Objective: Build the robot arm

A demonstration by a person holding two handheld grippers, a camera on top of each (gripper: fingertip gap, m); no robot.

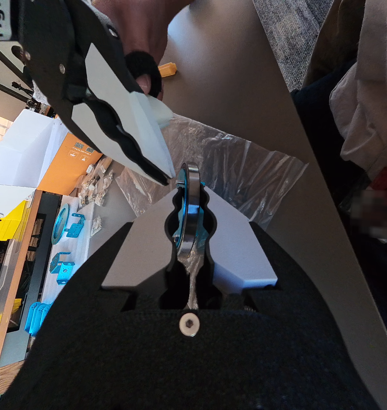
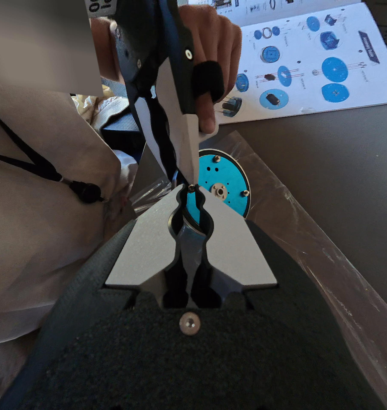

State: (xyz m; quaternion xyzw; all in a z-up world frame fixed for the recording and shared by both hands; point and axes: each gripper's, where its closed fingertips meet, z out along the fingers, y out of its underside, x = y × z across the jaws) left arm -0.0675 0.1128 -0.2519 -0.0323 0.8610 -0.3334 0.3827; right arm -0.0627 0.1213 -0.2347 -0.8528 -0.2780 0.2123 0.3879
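Left gripper [image 1: 189,188]: clamped edge-on across blue disc [image 2: 223,184]. Right gripper [image 2: 191,188]: pinched on a screw [image 2: 191,188] at the disc's face. Disc is best held steady, screw kept square.

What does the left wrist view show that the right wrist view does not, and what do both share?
Left wrist view only: blue metal brackets on a white sheet, an orange and white box.

Right wrist view only: an open instruction booklet, the disc's blue face with screws.

Both: the left gripper clamping the blue disc assembly, the right gripper at it, and a clear plastic bag.
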